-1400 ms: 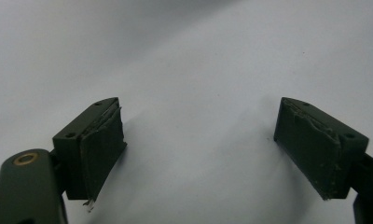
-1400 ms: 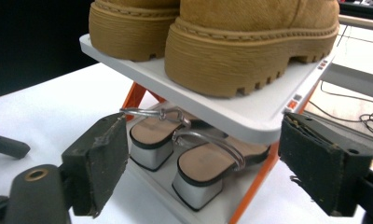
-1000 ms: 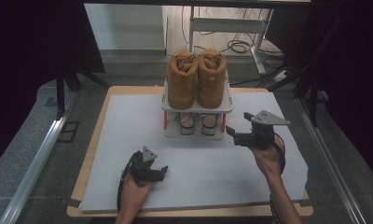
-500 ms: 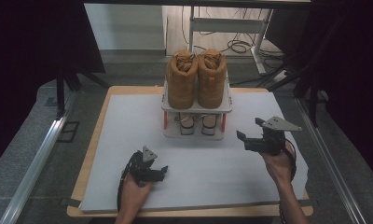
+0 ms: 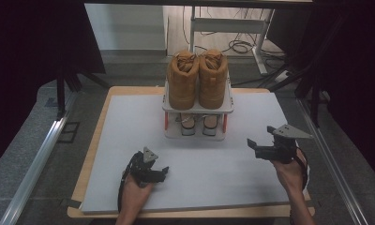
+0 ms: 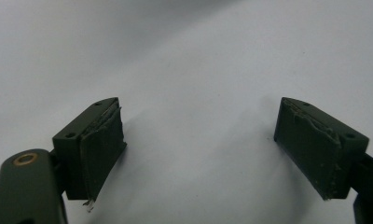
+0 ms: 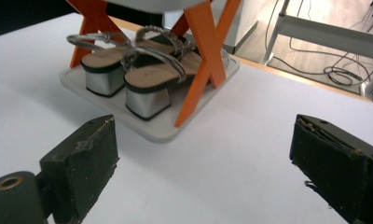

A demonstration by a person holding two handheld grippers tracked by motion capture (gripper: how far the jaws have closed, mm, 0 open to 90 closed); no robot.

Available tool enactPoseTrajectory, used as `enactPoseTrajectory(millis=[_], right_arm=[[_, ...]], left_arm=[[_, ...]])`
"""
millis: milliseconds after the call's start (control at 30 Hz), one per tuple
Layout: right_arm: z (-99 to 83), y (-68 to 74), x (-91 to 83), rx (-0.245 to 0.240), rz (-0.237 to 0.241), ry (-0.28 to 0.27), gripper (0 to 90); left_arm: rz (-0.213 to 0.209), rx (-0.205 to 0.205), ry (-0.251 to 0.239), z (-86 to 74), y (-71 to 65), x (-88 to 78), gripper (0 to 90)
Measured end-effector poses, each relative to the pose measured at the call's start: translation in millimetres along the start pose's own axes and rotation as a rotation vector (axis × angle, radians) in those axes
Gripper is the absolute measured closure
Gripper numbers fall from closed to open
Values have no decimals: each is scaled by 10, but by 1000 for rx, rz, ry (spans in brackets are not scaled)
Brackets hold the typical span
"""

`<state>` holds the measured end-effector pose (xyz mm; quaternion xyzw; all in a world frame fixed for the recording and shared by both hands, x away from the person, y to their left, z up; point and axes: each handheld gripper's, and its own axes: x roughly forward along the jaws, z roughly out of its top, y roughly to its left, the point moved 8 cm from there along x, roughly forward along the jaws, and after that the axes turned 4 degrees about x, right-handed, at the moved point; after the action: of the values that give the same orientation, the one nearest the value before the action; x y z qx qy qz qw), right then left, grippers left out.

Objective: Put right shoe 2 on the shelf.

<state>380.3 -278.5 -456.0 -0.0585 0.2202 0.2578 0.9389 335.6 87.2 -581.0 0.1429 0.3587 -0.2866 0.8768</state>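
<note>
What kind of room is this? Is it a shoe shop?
Probably not a shop; it looks like a lab or workshop. A small shoe rack sits on a white-topped table, with loose cables on the floor and dark curtains around.

A white-topped table (image 5: 129,126) carries one thing — a two-tier shoe rack (image 5: 198,108).

Two tan boots (image 5: 197,78) stand side by side on the top shelf of one small rack (image 5: 198,107). Two heeled sandals (image 7: 128,70) with silver straps sit as a pair on its bottom tray. Two hand-held grippers are over the one white table (image 5: 199,164): the left gripper (image 5: 163,171) and the right gripper (image 5: 251,144).
</note>
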Motion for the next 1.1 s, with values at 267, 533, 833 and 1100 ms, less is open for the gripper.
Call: enactPoseTrajectory(millis=[267, 533, 833, 1100], right_arm=[[-221, -77, -58, 16, -14, 39, 43], [-460, -118, -63, 31, -20, 88, 26], [-724, -138, -39, 42, -19, 147, 22], [-961, -126, 19, 51, -9, 204, 22]], left_arm=[[-1, 4, 3, -2, 2, -2, 155], [0, 3, 2, -2, 1, -2, 155], [1, 4, 2, -2, 1, -2, 155], [0, 4, 2, -2, 2, -2, 155]])
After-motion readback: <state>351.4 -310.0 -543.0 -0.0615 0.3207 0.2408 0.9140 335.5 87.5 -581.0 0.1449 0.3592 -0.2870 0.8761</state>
